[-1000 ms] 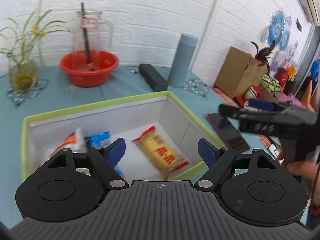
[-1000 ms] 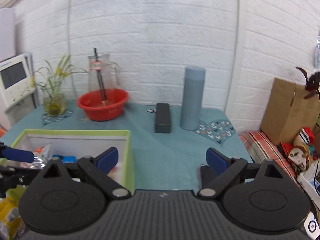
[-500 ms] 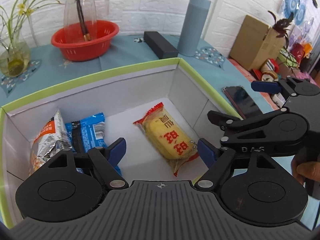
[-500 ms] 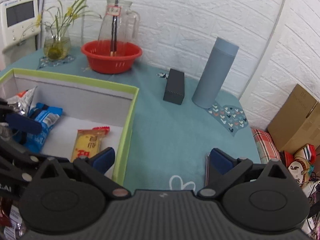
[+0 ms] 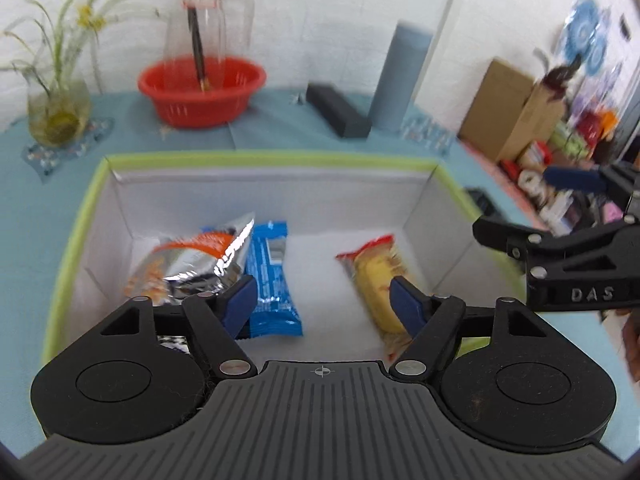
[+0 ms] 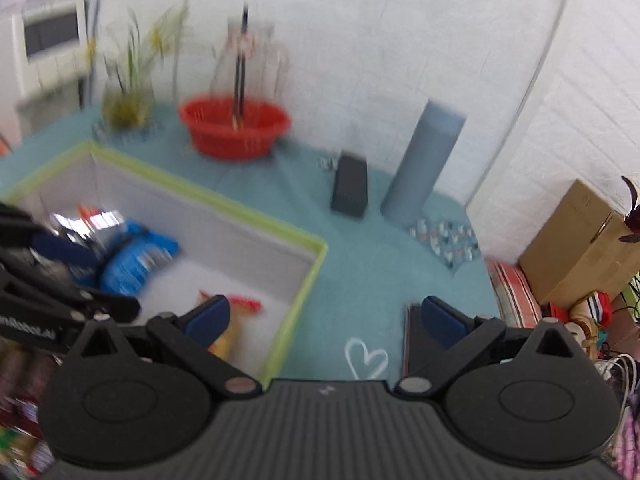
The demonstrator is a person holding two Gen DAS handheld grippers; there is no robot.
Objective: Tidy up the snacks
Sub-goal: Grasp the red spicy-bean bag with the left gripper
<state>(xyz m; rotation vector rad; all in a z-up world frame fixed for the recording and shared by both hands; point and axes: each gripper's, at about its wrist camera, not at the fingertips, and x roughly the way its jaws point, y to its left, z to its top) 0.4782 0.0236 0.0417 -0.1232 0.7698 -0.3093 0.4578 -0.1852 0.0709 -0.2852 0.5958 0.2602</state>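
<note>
The left gripper (image 5: 322, 300) hangs above the near wall of the green-rimmed storage box (image 5: 260, 158), tilted down into it, jaws spread with nothing between the pads. The right gripper (image 6: 324, 316) stands to its right, over the box's right wall and the teal worktop (image 6: 360, 280); its jaws are spread wide and empty.

Three snacks lie on the white floor of the box. The yellow snack cake (image 5: 378, 280) lies ahead of and below the left gripper's right finger, its long axis running roughly away from the gripper and leaning slightly left at the far end. The blue wrapper bar (image 5: 270, 280) lies just inside the left finger, long axis also pointing away. The silver chip bag (image 5: 192, 264) lies further left, touching the blue bar and overlapping its far edge.

Judgement: all three snacks are already in the box and both grippers are empty, so the next move is likely a reach for another snack. More packets appear as a blur at the lower left of the right wrist view, on the left gripper's side; their number cannot be told.

Count: one box, three snacks inside, two grippers.
</note>
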